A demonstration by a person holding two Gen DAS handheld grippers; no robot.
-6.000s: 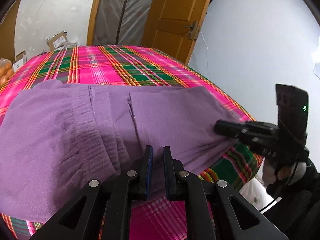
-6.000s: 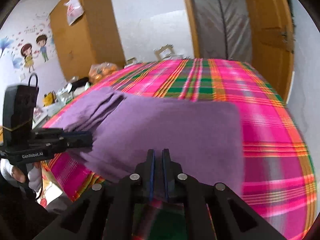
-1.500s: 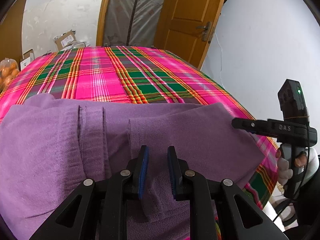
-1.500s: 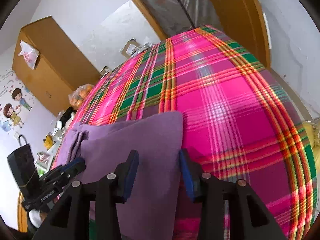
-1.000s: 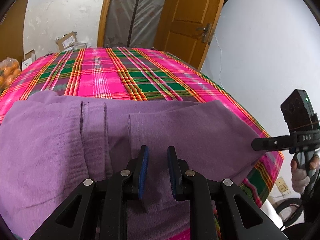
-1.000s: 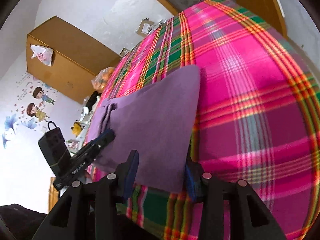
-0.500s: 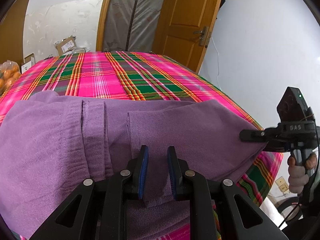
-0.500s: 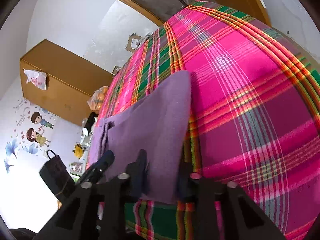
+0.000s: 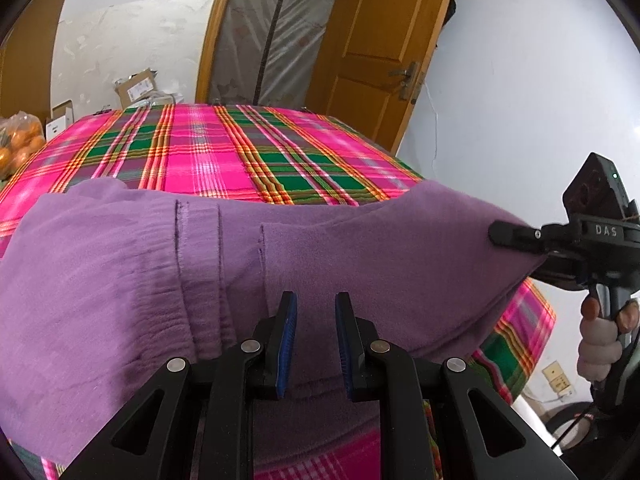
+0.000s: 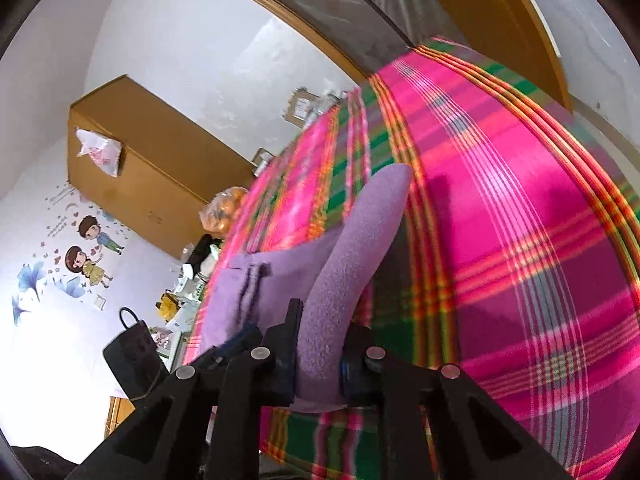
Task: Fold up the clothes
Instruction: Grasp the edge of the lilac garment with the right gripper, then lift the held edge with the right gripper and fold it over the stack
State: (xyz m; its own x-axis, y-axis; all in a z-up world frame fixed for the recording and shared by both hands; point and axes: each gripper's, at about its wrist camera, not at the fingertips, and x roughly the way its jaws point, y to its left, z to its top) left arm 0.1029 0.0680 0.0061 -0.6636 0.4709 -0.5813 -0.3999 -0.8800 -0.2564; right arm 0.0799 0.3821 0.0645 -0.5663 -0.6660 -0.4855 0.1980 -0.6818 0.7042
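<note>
Purple garment (image 9: 360,248) spans left–right along the bed's (image 9: 224,148) near edge. We see the left gripper (image 9: 316,344) pinching its near hem; the right gripper (image 10: 320,356) is closing on its right corner.

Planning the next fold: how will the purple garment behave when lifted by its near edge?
The purple garment likely flops: it drapes over the plaid bedcover's edge and bunches between the right gripper's closing jaws. Its fuzzy, thick-looking fabric probably resists slipping.

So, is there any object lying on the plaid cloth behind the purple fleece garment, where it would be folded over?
Nothing visible: the pink-and-green plaid cloth beyond the purple fleece garment is bare.
</note>
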